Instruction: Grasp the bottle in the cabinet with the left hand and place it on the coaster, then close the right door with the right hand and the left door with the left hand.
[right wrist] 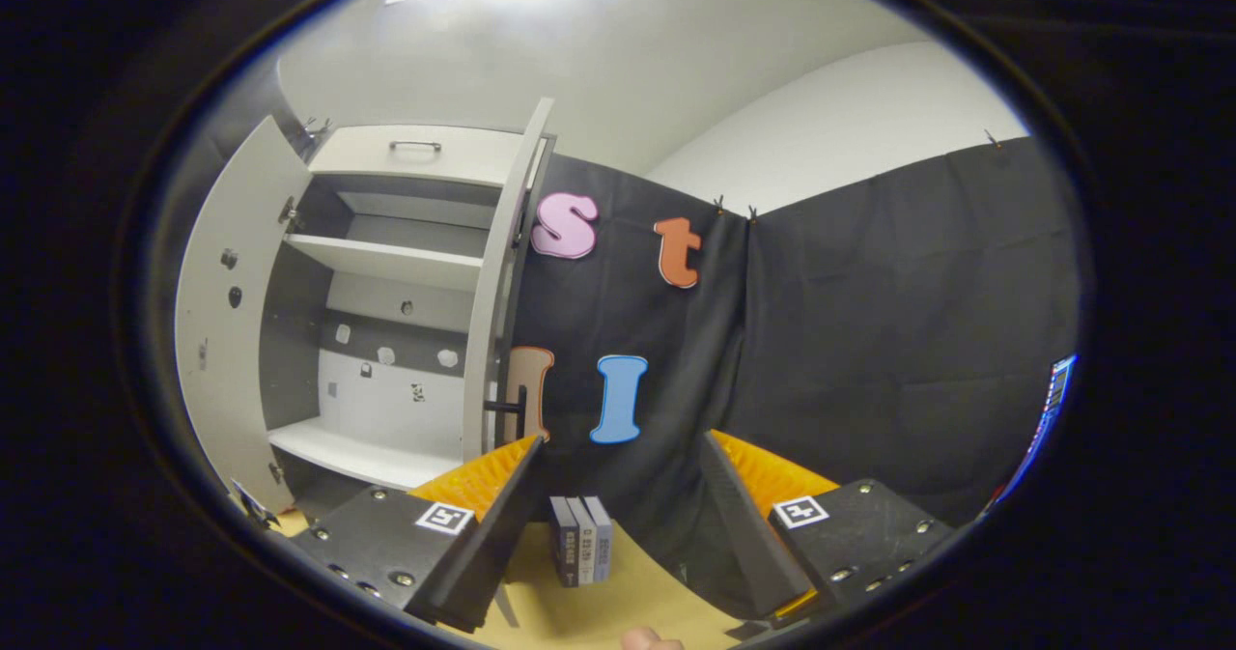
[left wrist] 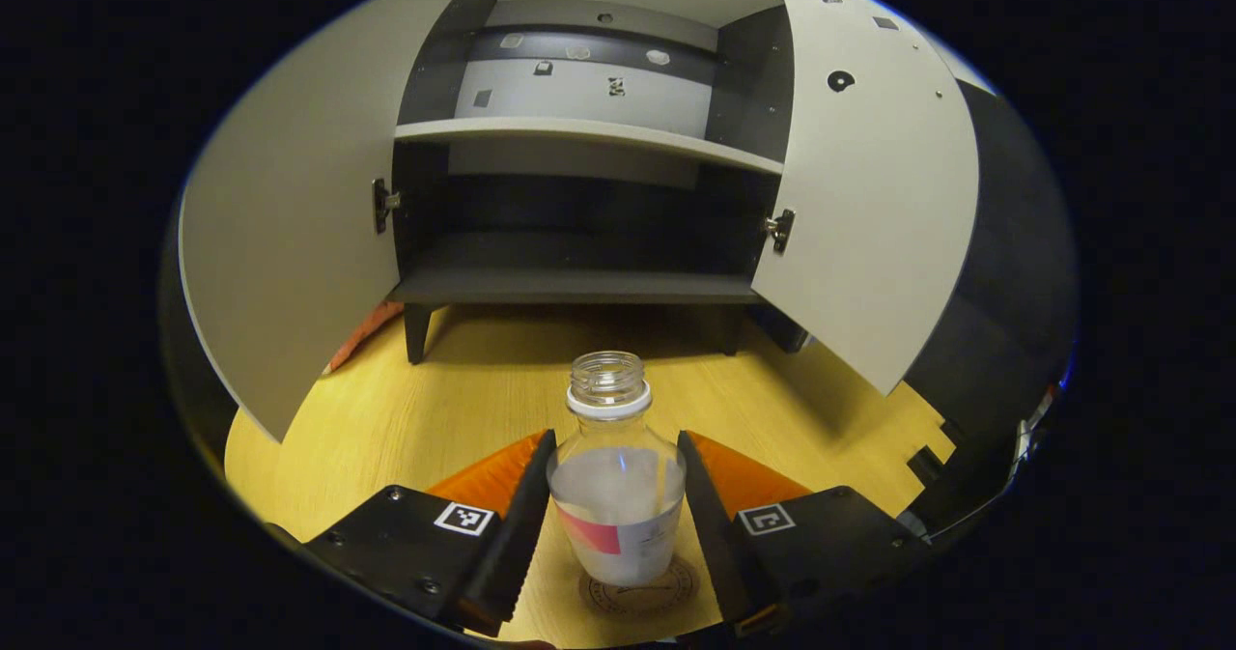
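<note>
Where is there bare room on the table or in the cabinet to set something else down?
The tabletop between the cabinet's front legs and the bottle is bare, and both cabinet shelves look bare too. It is crowded around the coaster, where the left gripper flanks the bottle, and near the small books.

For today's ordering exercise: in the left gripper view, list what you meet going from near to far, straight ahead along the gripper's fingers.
Round printed coaster → clear uncapped plastic bottle standing on it → bare wooden tabletop → dark lower cabinet shelf → pale upper shelf.
</note>
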Demonstrator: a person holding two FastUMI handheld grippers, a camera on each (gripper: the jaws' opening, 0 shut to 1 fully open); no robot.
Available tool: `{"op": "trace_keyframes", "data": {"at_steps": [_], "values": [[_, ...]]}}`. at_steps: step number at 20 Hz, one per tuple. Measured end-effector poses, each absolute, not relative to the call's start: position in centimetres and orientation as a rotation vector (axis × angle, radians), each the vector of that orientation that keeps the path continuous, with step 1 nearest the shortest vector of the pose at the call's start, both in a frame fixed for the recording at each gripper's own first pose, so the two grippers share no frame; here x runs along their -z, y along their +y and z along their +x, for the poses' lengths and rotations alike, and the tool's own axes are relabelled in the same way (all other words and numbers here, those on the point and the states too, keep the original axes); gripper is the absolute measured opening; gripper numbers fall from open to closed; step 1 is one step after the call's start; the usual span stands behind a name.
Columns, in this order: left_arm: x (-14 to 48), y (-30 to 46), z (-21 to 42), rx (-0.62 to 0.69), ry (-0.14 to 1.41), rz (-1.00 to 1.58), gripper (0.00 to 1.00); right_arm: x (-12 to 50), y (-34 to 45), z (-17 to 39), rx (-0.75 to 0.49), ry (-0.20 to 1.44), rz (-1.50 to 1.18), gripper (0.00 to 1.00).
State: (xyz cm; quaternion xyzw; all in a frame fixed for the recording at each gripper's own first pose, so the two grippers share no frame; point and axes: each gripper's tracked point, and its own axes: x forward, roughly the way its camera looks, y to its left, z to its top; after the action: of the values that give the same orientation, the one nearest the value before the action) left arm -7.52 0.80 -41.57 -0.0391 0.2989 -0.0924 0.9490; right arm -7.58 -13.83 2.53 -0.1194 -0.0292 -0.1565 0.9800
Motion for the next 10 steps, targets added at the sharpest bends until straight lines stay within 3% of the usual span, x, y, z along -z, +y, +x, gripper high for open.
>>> {"op": "trace_keyframes", "data": {"at_steps": [9, 10], "values": [[42.02, 0.18, -8.35, 0.175, 0.591, -0.052, 0.78, -1.80, -14.47, -7.00, 0.318, -0.053, -0.237, 0.97], [41.90, 0.05, -8.53, 0.181, 0.594, -0.042, 0.78, -1.74, -14.52, -6.93, 0.317, -0.052, -0.235, 0.94]]}}
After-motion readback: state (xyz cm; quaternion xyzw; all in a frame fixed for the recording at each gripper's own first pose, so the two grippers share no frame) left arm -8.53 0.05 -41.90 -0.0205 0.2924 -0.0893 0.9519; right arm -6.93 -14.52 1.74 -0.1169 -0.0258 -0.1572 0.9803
